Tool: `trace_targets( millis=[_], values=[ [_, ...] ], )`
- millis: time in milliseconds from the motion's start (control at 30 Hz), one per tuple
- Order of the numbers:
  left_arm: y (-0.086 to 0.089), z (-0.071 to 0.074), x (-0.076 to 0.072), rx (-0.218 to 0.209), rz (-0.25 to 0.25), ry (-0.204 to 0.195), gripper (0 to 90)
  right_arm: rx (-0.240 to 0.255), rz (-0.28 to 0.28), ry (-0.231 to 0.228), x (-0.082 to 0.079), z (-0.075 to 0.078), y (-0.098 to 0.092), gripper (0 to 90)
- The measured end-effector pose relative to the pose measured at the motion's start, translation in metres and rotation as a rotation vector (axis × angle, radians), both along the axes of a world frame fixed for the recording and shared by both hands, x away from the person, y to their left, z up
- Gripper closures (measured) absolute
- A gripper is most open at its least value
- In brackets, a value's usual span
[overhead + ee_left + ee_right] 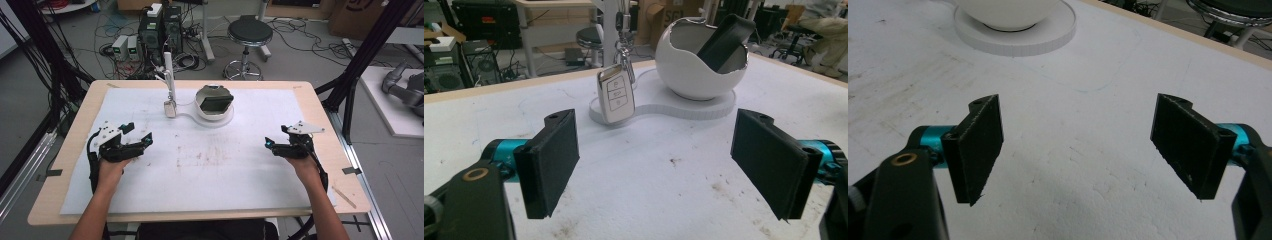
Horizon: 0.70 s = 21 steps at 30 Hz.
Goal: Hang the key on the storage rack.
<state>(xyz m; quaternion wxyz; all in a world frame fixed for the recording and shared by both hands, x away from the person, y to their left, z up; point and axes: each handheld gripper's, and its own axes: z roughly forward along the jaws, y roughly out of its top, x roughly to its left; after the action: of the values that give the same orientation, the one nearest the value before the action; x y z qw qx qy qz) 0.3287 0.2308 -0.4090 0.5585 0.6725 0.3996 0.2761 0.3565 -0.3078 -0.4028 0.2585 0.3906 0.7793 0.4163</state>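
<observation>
- Counter (320, 115): white sheet, stained mid-area.
- White bowl (694, 65) on its base at the far centre, dark case leaning inside; key fob (616, 95) hangs just beside it.
- Your left gripper (659, 165): fingers spread wide, holding nothing, above the sheet.
- Your right gripper (1080, 150): same, released, touching nothing.

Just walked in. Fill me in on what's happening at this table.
A person sits at a white-covered table with a tool in each hand. The left tool and the right tool both rest near the table's sides, jaws wide open and holding nothing. At the far middle stands a white stand with a car key hanging from its post and a white bowl holding a dark flat object. Nothing is being handled.
</observation>
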Motion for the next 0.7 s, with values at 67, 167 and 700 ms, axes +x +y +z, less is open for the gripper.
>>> trace_targets(
  millis=[67,167,700],
  values=[
    [0.0007,-0.0005,0.0001,-0.002,0.001,0.003,19.2,-0.002,-0.006,-0.007,-0.0008,0.0006,-0.0003,21.4],
    [0.0012,-0.0014,0.0002,0.000,-0.002,0.008,19.2,0.000,-0.007,-0.007,-0.0021,0.0010,0.0008,21.4],
    [0.0036,-0.0008,0.0006,-0.012,0.003,0.008,19.2,0.019,-0.014,-0.001,-0.0011,-0.0006,0.0018,21.4]
  ],
)
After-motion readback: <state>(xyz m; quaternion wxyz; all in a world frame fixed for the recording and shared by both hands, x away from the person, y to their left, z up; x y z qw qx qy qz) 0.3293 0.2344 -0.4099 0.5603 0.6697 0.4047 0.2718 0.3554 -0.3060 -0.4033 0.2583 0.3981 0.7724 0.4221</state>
